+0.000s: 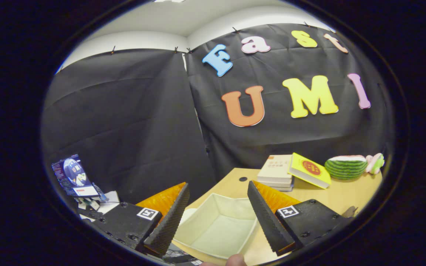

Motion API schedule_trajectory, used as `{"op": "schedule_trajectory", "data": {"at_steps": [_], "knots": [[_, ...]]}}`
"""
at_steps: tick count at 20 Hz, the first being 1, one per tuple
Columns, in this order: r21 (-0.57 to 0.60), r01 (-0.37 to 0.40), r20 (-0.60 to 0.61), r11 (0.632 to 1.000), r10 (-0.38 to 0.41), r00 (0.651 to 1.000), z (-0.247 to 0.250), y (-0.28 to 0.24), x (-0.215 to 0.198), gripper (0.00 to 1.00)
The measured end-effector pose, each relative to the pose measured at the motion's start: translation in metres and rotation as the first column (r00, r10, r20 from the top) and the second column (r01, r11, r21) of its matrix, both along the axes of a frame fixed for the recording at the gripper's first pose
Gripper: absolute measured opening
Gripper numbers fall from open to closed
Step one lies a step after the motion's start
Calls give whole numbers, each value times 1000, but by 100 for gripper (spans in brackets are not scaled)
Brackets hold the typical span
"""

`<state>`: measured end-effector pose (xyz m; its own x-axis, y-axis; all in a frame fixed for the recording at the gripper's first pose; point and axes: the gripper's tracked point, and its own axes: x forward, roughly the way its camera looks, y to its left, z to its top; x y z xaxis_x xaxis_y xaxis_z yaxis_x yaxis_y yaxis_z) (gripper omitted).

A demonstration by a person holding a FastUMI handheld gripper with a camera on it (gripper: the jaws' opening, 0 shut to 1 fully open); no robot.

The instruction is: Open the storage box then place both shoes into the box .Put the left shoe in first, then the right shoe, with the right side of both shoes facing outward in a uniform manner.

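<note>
A cream fabric storage box [218,225] sits open on the wooden table [342,195], its inside bare. I see it between and just beyond my fingers. My gripper [218,201] hangs above the box, open wide, with nothing between its fingers [263,218]. A fingertip of a person's hand [235,260] shows just under the box's near rim.
Behind the box lies a stack of books [277,171] with a yellow book [309,170] leaning on it. A watermelon-shaped plush [346,167] and a pink-green toy [375,163] lie further along the table. A printed carton [74,177] and papers stand off the table beyond the other finger.
</note>
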<state>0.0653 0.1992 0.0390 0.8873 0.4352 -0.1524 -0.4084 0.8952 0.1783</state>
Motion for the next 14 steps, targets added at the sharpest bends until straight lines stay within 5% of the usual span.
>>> {"op": "schedule_trajectory", "data": {"at_steps": [14], "knots": [[-113,289,-38,951,-295,955,-36,-205,-34,100]]}}
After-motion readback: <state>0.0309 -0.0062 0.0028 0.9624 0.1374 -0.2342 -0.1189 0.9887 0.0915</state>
